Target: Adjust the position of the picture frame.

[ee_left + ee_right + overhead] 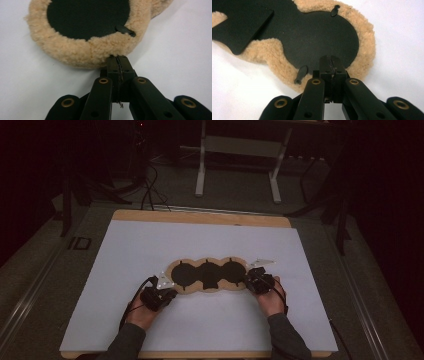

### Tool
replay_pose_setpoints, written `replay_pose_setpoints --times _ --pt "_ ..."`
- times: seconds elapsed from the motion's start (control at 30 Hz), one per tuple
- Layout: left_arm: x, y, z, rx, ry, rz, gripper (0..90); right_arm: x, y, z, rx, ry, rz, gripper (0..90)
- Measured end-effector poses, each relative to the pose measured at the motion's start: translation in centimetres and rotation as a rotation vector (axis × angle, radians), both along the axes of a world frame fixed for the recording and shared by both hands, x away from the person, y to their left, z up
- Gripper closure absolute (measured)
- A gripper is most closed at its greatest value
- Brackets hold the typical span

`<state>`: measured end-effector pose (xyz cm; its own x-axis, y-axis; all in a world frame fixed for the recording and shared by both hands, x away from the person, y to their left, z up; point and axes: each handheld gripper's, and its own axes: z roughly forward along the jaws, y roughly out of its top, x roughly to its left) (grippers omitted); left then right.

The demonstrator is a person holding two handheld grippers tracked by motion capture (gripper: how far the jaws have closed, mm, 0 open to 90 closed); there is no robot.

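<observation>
Tan fleece edges a flat 3-lobed pad with black panels (208, 275), lying mid-table on the white sheet (150, 245). The left gripper (117, 58) is clenched on its left fleece rim; the right gripper (331, 60) is clenched on its right end. Both ends look gripped, so the next move likely calls for lifting them evenly together.

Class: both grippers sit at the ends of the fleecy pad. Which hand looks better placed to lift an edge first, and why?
Probably left. The left gripper has its shut jaws at the fleece rim of the pad, whereas the right gripper lies over the black centre, inside the rim.
</observation>
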<state>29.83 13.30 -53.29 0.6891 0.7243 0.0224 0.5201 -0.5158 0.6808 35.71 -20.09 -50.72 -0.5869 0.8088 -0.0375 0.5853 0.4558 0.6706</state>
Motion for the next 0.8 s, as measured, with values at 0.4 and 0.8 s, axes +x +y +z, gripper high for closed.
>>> replay_pose_setpoints --times 0.4,0.8 --pt "0.77 -0.79 -0.1 0.019 -0.004 -0.012 90.0 -0.28 -0.15 -0.07 0.003 -0.001 -0.007 89.9" --pt "0.91 -0.8 -0.17 0.017 -0.012 -0.012 90.0 -0.3 -0.3 -0.05 0.002 -0.001 -0.009 90.0"
